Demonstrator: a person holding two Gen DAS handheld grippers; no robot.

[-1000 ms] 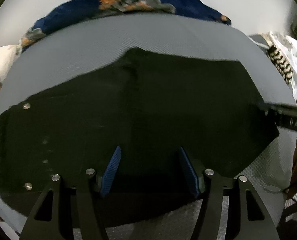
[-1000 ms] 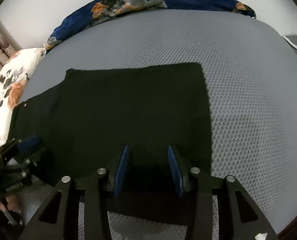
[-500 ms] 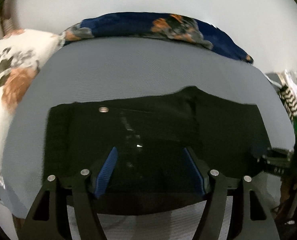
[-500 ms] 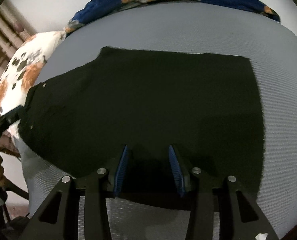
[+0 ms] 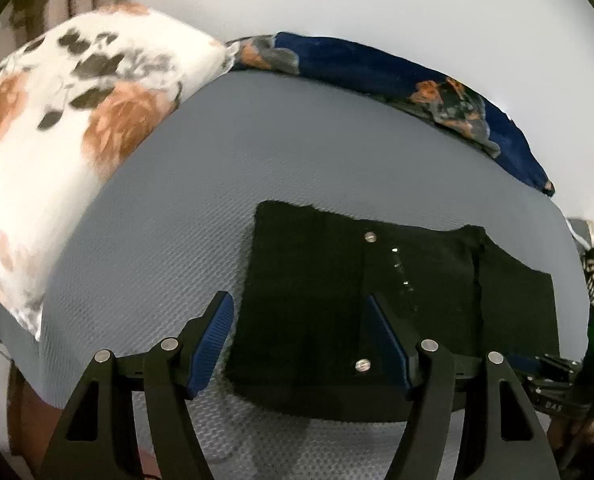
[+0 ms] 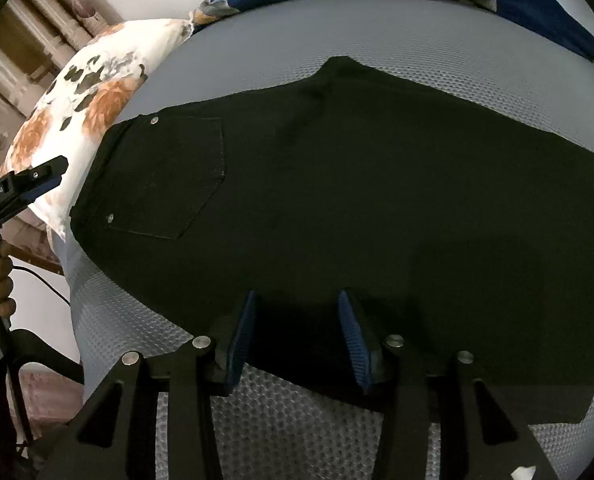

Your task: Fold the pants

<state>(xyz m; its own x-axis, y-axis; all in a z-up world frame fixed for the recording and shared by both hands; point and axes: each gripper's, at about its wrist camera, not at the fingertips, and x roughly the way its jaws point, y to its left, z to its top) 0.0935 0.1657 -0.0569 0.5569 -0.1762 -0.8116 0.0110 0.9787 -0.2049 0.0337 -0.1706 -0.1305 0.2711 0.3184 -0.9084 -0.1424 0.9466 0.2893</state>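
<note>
Both grippers hang spread and empty at the near edge of a grey bed (image 6: 437, 52): the right gripper (image 6: 297, 332) over the near hem of black pants (image 6: 357, 184), the left gripper (image 5: 297, 340) over their waistband end. The pants lie flat and folded along that near edge, a back pocket (image 6: 169, 176) with two metal studs facing up toward the left end. Farther back, a white floral pillow (image 5: 57, 132) sits at the left corner and a navy floral blanket (image 5: 397, 76) lines the far edge.
</note>
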